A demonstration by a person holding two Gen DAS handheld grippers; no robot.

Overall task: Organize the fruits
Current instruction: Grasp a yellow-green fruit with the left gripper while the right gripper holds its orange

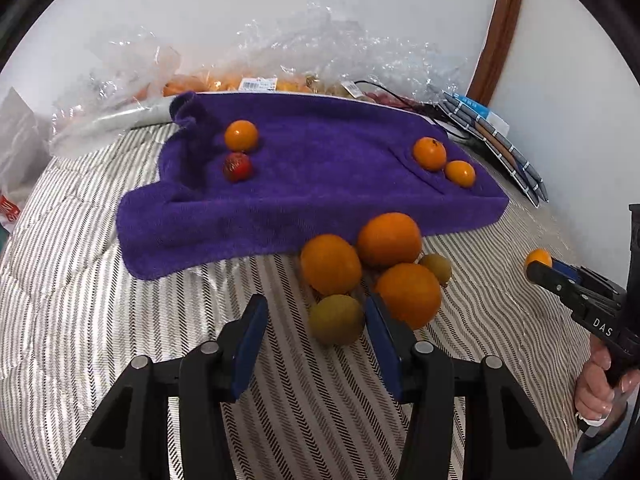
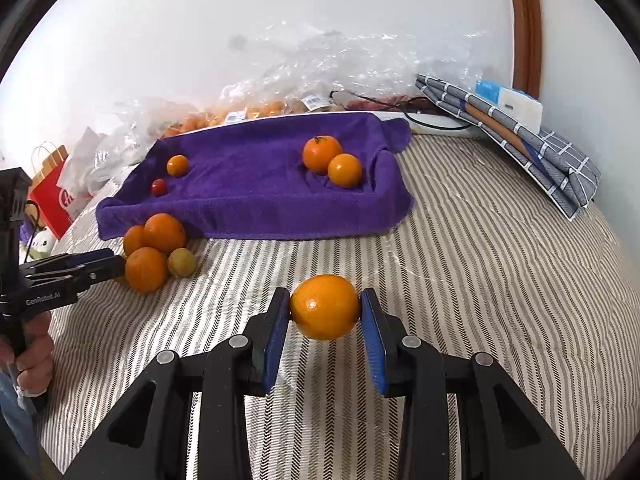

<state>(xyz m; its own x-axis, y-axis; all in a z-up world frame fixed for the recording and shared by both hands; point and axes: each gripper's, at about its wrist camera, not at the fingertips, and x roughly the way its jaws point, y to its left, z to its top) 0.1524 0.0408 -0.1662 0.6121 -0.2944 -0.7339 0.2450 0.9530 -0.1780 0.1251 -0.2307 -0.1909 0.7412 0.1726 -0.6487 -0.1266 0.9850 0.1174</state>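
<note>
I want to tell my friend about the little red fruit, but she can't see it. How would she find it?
Find the purple towel spread on the striped bed cover. Near its left end, seen from the left gripper's camera, two small fruits sit close together. The little red fruit is the nearer one, just in front of a small orange, and it is the only red fruit there.
</note>
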